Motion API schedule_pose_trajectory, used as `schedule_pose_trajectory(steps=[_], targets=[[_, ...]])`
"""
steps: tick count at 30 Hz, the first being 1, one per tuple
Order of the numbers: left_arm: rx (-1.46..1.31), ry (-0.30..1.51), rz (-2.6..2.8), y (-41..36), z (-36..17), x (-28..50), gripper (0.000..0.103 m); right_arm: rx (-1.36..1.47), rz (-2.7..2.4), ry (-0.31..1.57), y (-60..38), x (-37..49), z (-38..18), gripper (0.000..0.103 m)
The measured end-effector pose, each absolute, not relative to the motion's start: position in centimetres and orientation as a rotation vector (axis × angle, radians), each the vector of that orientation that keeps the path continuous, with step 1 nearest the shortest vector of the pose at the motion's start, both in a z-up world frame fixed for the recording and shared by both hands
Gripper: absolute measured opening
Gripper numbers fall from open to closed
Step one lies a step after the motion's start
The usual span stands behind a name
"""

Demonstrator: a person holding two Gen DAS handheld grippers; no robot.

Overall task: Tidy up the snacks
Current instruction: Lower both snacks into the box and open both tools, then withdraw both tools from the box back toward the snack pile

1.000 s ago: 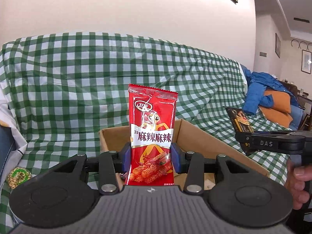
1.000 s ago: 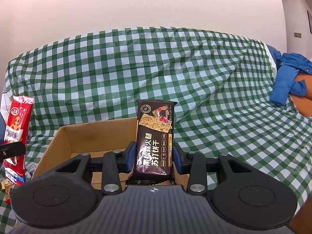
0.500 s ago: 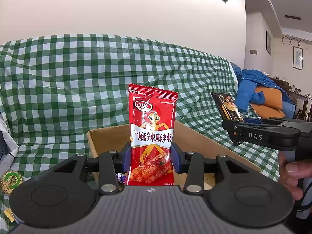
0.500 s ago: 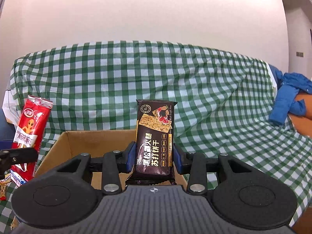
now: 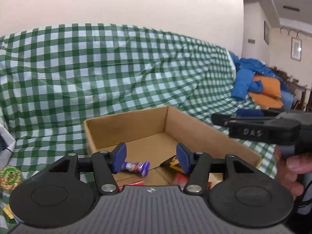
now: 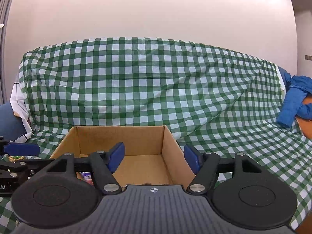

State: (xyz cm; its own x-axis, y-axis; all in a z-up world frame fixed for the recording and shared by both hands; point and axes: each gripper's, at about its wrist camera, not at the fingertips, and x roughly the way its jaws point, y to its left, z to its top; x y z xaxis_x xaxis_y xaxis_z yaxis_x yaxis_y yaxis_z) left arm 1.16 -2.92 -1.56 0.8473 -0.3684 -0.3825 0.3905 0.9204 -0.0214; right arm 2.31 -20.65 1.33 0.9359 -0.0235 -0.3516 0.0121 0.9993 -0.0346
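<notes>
A green checked cover [image 6: 156,81] is draping the sofa, and the open cardboard box [image 6: 171,156] is sitting on it. Both the left gripper [image 5: 151,157] and right gripper [image 6: 154,157] are hovering over the box; their jaws have just been opening and are standing apart with nothing between them. Inside, a purple candy [image 5: 136,166] and 2 blurred snack packets, yellow [image 5: 174,162] and red [image 5: 180,179], are lying on the floor

left tongs [image 5: 151,159]: just opened, empty | right tongs [image 6: 154,159]: just opened, empty
</notes>
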Motion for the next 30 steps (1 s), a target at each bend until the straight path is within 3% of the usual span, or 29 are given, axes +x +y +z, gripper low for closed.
schedule_pose_trajectory(steps=[4, 7, 9, 10, 11, 12, 15, 20, 23, 27, 30], targets=[[0.159, 0.471, -0.328, -2.9, -2.8, 1.7, 0.046, -0.024, -0.012, 0.369, -20.4, 2.4, 1.3, 0.069], [0.138, 0.517, -0.294, -1.3, -3.0, 2.3, 0.029, -0.024, 0.004, 0.371, -20.0, 2.7, 1.3, 0.069], [0.066, 0.586, -0.309, 0.7, -2.5, 3.1, 0.011, -0.03, 0.018, 0.37, -19.5, 2.8, 1.3, 0.068], [0.053, 0.61, -0.303, 1.5, -2.2, 3.6, 0.009, -0.033, 0.027, 0.371, -19.4, 2.8, 1.2, 0.067], [0.066, 0.632, -0.28, 2.4, -1.7, 4.1, 0.008, -0.036, 0.038, 0.371, -19.1, 2.8, 1.2, 0.059], [0.087, 0.647, -0.264, 3.1, -1.3, 4.7, 0.007, -0.036, 0.049, 0.375, -19.0, 2.9, 1.2, 0.045], [0.158, 0.661, -0.218, 5.9, 0.1, 6.8, 0.007, -0.026, 0.094, 0.383, -18.7, 3.2, 1.3, 0.024], [0.002, 0.721, -0.086, 14.0, -1.9, 9.3, 0.008, -0.019, 0.112, 0.372, -18.5, 3.2, 1.5, 0.022], [-0.123, 0.937, 0.121, 19.4, -5.6, 10.1, 0.01, -0.018, 0.117, 0.384, -18.5, 3.3, 1.4, 0.022], [-0.281, 0.963, 0.153, 23.0, -6.5, 10.8, 0.012, -0.017, 0.121, 0.404, -18.6, 3.5, 1.0, 0.022], [-0.185, 0.976, 0.161, 22.8, -7.0, 11.4, 0.017, -0.009, 0.132, 0.41, -18.3, 3.9, 1.0, 0.023]])
